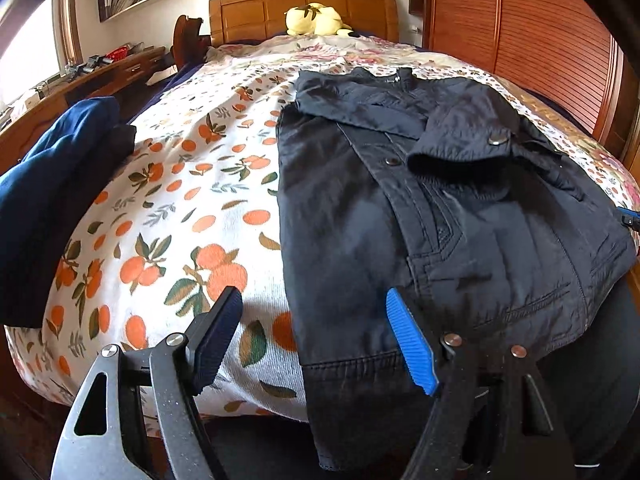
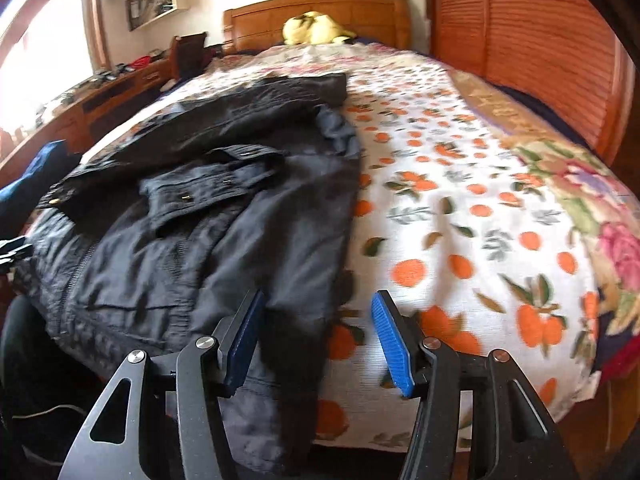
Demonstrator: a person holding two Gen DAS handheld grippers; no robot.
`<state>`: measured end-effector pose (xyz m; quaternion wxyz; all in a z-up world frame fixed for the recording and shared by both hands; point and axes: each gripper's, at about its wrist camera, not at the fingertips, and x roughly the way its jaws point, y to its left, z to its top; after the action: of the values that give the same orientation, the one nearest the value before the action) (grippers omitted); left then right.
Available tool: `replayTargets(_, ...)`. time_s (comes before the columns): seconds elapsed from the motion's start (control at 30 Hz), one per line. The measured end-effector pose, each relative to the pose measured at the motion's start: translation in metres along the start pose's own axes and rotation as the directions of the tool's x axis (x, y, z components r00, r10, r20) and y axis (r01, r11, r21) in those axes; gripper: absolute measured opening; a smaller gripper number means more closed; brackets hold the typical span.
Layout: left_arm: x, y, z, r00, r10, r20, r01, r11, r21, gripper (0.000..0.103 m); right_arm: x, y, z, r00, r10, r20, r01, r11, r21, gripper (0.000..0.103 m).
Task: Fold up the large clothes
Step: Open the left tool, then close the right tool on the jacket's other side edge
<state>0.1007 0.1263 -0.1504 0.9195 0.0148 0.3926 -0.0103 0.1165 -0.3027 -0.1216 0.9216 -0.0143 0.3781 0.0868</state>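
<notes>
Dark cotton, that jacket (image 1: 460, 208) lay on the orange-print bedspread (image 1: 192, 200) with its sleeves already folded over the chest, its long axis running from the hem at the foot of the bed, nearest me, up to the collar toward the wooden headboard (image 1: 304, 10). The hem hung over the bed's edge just ahead of both my hands. My left hand-held gripper (image 1: 316, 340) stood over the jacket's left hem corner, jaws apart, one pad above the bedspread and the other above the cloth, gripping nothing. My right hand-held gripper (image 2: 318, 340) straddled the jacket's right edge the same way, jaws apart and empty, though the blur left me unsure whether a pad brushed the cloth. Each hand was nearest its own corner, so I judged the hem was the part to take and carry up toward the collar.
</notes>
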Motion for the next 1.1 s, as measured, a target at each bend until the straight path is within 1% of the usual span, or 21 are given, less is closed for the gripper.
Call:
replayTargets(0.03, 0.000, 0.000, -0.001, 1.000, -0.001, 0.003, 0.001, 1.000, -0.001, 0.075, 0.002, 0.003, 0.000, 1.000, 0.012, -0.007, -0.012, 1.000, -0.020, 0.056)
replayTargets(0.1, 0.000, 0.002, -0.002, 1.000, -0.006, 0.004, 0.006, 1.000, -0.006, 0.075, 0.003, 0.006, -0.001, 1.000, 0.025, -0.015, -0.025, 0.998, -0.053, 0.046)
replayTargets(0.13, 0.001, 0.003, -0.002, 1.000, -0.007, 0.003, 0.007, 1.000, -0.006, 0.075, 0.001, 0.006, -0.001, 1.000, 0.025, -0.009, -0.025, 0.998, -0.066, 0.034)
replayTargets(0.17, 0.001, 0.003, -0.003, 1.000, -0.007, 0.001, 0.007, 1.000, -0.006, 0.075, -0.001, 0.006, -0.001, 0.999, 0.033, -0.004, -0.034, 0.997, -0.067, 0.024)
replayTargets(0.23, 0.000, 0.002, -0.005, 1.000, -0.011, -0.001, 0.011, 1.000, -0.002, 0.075, -0.002, 0.000, 0.000, 0.999, 0.038, 0.003, -0.037, 0.998, -0.056, 0.020)
replayTargets(0.37, -0.004, 0.005, -0.013, 0.999, -0.050, -0.003, 0.049, 0.999, -0.019, 0.075, -0.004, -0.003, -0.003, 1.000, 0.020, 0.006, -0.020, 0.999, -0.049, 0.021)
replayTargets(0.4, -0.005, 0.006, -0.016, 0.998, -0.059, -0.004, 0.059, 0.998, -0.022, 0.073, -0.005, -0.004, -0.005, 1.000, 0.012, 0.007, -0.012, 0.999, -0.051, 0.022)
replayTargets(0.43, -0.006, 0.006, -0.019, 0.998, -0.068, -0.005, 0.068, 0.997, -0.026, 0.069, -0.005, -0.001, -0.006, 1.000, 0.003, 0.006, -0.003, 0.999, -0.054, 0.027)
replayTargets(0.47, -0.007, 0.007, -0.023, 0.997, -0.078, -0.010, 0.078, 0.997, -0.028, 0.068, -0.005, -0.001, -0.007, 1.000, -0.011, 0.004, 0.011, 0.998, -0.055, 0.036)
replayTargets(0.5, -0.008, 0.008, -0.026, 0.996, -0.085, -0.012, 0.084, 0.996, -0.029, 0.066, -0.004, 0.000, -0.007, 1.000, -0.023, 0.000, 0.023, 0.998, -0.052, 0.040)
replayTargets(0.57, -0.009, 0.008, -0.031, 0.995, -0.099, -0.019, 0.098, 0.995, -0.028, 0.058, -0.001, -0.001, -0.009, 1.000, -0.003, -0.019, 0.003, 0.999, -0.039, 0.044)
replayTargets(0.6, -0.009, 0.007, -0.034, 0.993, -0.112, -0.029, 0.112, 0.993, -0.026, 0.048, -0.001, -0.002, -0.009, 1.000, 0.005, -0.016, -0.005, 0.999, -0.034, 0.044)
replayTargets(0.63, -0.009, 0.006, -0.035, 0.991, -0.131, -0.033, 0.131, 0.991, -0.026, 0.032, -0.001, -0.002, -0.008, 1.000, 0.014, -0.019, -0.014, 1.000, -0.028, 0.043)
replayTargets(0.67, -0.010, 0.006, -0.036, 0.986, -0.163, -0.038, 0.161, 0.986, -0.033, 0.027, -0.002, -0.003, -0.007, 0.999, 0.031, -0.020, -0.031, 0.999, -0.022, 0.032)
replayTargets(0.7, -0.011, 0.005, -0.036, 0.987, -0.160, -0.035, 0.159, 0.987, -0.033, 0.015, -0.003, -0.004, -0.005, 0.998, 0.061, -0.018, -0.061, 0.998, -0.013, 0.023)
replayTargets(0.73, -0.014, 0.004, -0.035, 0.988, -0.152, -0.027, 0.152, 0.988, -0.026, 0.009, -0.006, -0.003, -0.003, 0.997, 0.076, -0.011, -0.076, 0.997, -0.008, 0.016)
replayTargets(0.77, -0.021, 0.003, -0.032, 0.987, -0.161, -0.014, 0.160, 0.987, -0.020, 0.006, -0.010, -0.003, -0.001, 0.997, 0.074, -0.001, -0.074, 0.997, -0.014, 0.013)
replayTargets(0.83, -0.035, 0.002, -0.023, 0.986, -0.166, 0.021, 0.167, 0.986, -0.015, 0.005, -0.019, -0.002, 0.003, 0.997, 0.078, 0.027, -0.077, 0.997, -0.025, 0.011)
replayTargets(0.93, -0.068, -0.002, -0.002, 0.979, -0.176, 0.105, 0.177, 0.984, 0.005, 0.005, -0.043, 0.001, 0.015, 0.990, 0.093, 0.105, -0.091, 0.996, -0.024, 0.008)
replayTargets(1.03, -0.098, -0.007, 0.019, 0.968, -0.177, 0.177, 0.175, 0.984, 0.028, 0.004, -0.072, 0.003, 0.030, 0.978, 0.102, 0.180, -0.099, 0.995, -0.025, 0.007)
replayTargets(1.1, -0.122, -0.009, 0.036, 0.956, -0.178, 0.234, 0.175, 0.984, 0.034, 0.004, -0.093, 0.003, 0.037, 0.968, 0.114, 0.223, -0.112, 0.993, -0.022, 0.007)
